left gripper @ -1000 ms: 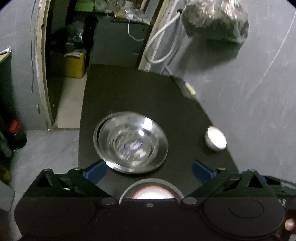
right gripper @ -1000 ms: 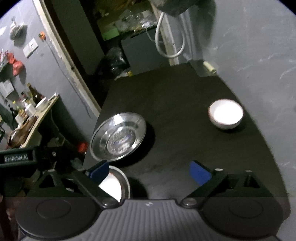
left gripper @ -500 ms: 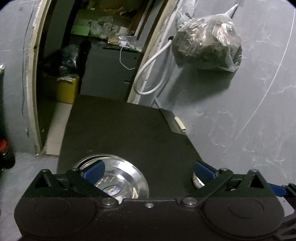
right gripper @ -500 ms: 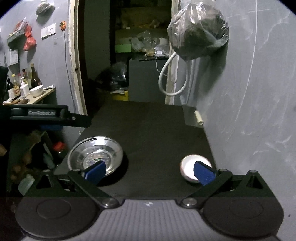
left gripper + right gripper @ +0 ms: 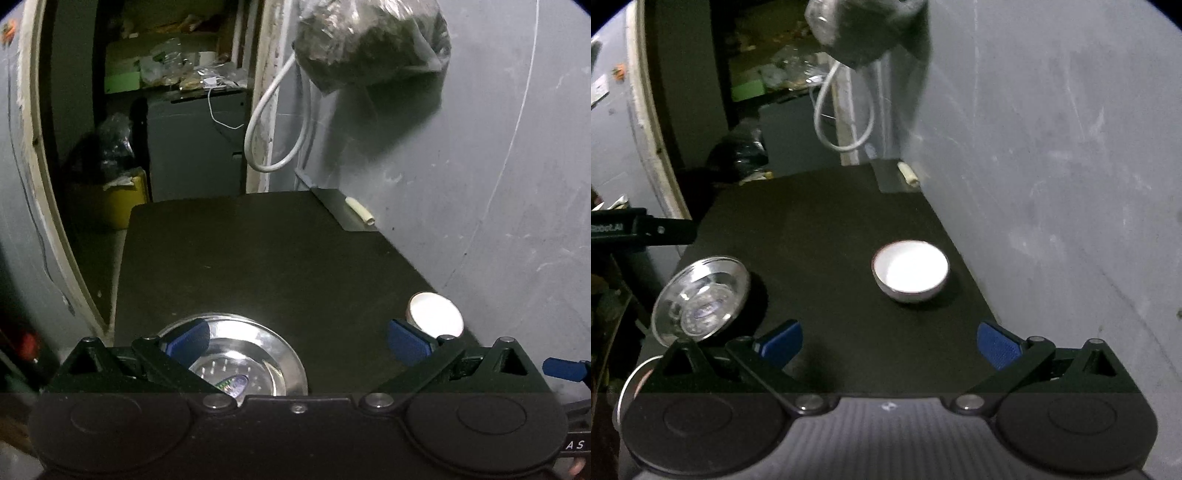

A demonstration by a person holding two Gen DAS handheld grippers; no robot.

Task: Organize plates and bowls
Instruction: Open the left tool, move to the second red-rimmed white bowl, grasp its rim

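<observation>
Cluttered home storeroom: hanging bag, shelves

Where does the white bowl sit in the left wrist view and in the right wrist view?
Left wrist view: the white bowl is at lower right, on the black table, partly behind a blue finger pad.
Right wrist view: the white bowl is right of centre, in full view, near the table's wall-side edge.
Shared landmark: the steel plate, to the bowl's left in both views.

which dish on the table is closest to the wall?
The white bowl. It sits on the black table's right side next to the grey wall; the steel plate sits at the opposite, left edge.
</observation>
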